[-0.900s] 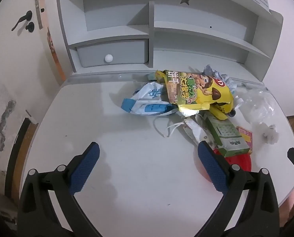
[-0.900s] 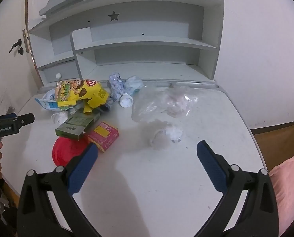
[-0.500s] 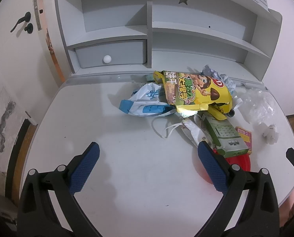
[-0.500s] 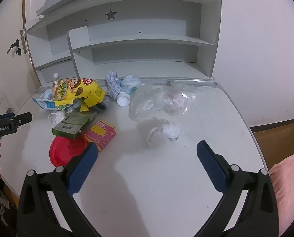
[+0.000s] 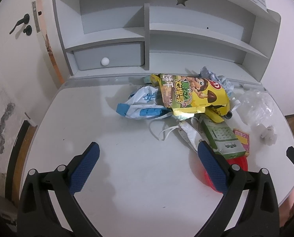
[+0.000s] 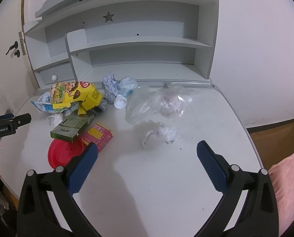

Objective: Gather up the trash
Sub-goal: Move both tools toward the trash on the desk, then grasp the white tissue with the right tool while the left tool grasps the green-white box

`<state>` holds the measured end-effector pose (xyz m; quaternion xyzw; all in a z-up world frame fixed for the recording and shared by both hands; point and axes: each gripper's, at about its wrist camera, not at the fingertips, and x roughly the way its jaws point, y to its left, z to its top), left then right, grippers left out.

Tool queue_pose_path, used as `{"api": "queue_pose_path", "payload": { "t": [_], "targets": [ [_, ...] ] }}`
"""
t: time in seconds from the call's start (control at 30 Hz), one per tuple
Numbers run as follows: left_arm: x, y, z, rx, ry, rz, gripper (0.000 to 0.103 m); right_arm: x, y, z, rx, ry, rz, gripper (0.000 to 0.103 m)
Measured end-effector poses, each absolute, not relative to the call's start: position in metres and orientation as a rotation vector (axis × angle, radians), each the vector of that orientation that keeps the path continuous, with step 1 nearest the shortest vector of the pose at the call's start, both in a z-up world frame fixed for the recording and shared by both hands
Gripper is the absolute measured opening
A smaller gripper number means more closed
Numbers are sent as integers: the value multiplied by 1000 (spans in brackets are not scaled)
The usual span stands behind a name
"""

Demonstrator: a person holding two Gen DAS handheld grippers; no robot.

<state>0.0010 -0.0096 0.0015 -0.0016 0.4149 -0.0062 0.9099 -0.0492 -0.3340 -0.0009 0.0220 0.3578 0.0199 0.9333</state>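
Note:
Trash lies in a pile on the white desk (image 5: 127, 177): a yellow snack bag (image 5: 192, 96) (image 6: 76, 94), a blue-and-white wrapper (image 5: 143, 106), a green box (image 5: 221, 138) (image 6: 72, 127), a pink packet (image 6: 98, 136), a red lid (image 6: 66, 154), a clear plastic bag (image 6: 160, 102) and a crumpled tissue (image 6: 166, 133). My left gripper (image 5: 147, 158) is open and empty above bare desk, short of the pile. My right gripper (image 6: 147, 154) is open and empty, just short of the tissue.
A grey shelf unit (image 5: 186, 35) with a small drawer (image 5: 109, 57) stands at the back of the desk. A crumpled blue-white paper (image 6: 111, 85) and a white cap (image 6: 120, 101) lie near it. A door with a black handle (image 5: 20, 24) is at the left.
Both grippers have drifted slightly; the right view has shifted a little toward the pile and the tissue. Both stay open and nothing was picked up.

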Motion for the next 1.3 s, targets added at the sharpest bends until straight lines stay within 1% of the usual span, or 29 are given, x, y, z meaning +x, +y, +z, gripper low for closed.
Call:
{"api": "queue_pose_path", "payload": {
  "t": [0.2, 0.27, 0.4, 0.53, 0.83, 1.0, 1.17, 1.3],
  "targets": [
    [1, -10, 3, -9, 844, -15, 97, -48, -335, -3, 66, 773, 48, 97],
    [1, -10, 2, -4, 841, -13, 97, -50, -335, -2, 58, 731, 45, 97],
    [1, -12, 1, 3, 837, -10, 97, -50, -334, -3, 63, 753, 41, 97],
    [4, -11, -5, 13, 909, -8, 97, -50, -336, -5, 64, 758, 35, 97],
    [-3, -11, -6, 14, 880, -29, 97, -50, -347, -9, 71, 717, 6, 97],
    [-8, -25, -12, 33, 890, -98, 97, -51, -356, -18, 64, 732, -6, 97],
    [-15, -41, -8, 1, 852, -189, 97, -51, -363, -25, 58, 755, -24, 97],
    [-12, -73, -12, 132, 803, -198, 97, -48, -362, -26, 64, 754, -5, 97]
  ]
}}
